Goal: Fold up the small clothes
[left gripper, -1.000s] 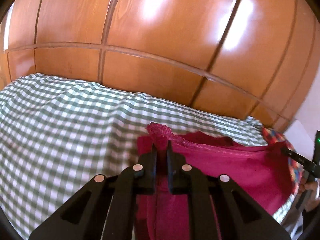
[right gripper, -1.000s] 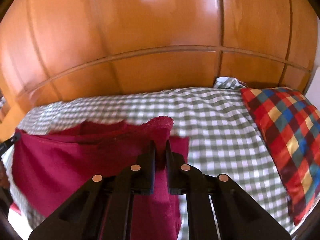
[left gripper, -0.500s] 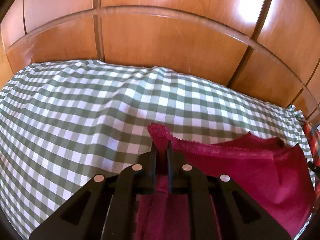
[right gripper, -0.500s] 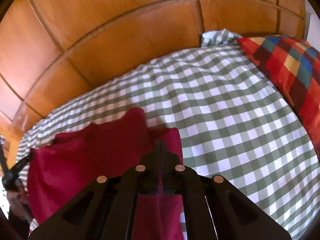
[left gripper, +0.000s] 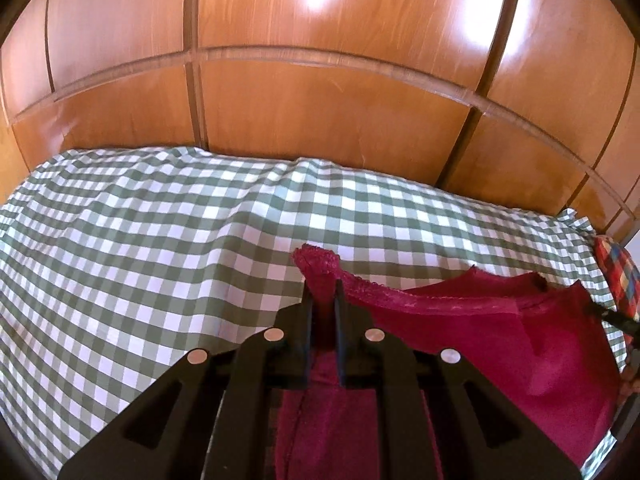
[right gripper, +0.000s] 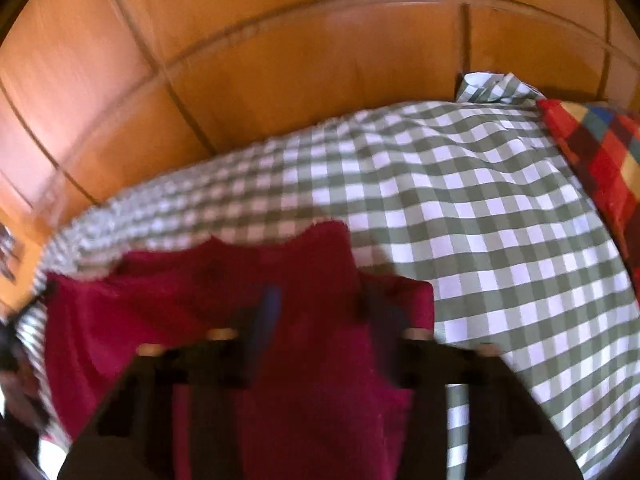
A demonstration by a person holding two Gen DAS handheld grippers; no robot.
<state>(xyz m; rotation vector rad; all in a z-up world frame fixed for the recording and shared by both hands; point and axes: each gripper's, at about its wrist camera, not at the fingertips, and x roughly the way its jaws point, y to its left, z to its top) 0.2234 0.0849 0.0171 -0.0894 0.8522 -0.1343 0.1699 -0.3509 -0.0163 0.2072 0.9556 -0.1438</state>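
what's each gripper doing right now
left gripper: shut on the red garment, at its lace edge
right gripper: open, jaws have just been opening, red garment between them

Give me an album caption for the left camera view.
Black fingers pinch a crimson lace-edged garment above a green-and-white checked bedsheet.

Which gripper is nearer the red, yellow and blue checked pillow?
Right. The right gripper, its jaws just opening with the crimson cloth garment between them, has the pillow just beside it; the left gripper sits across the garment from it.
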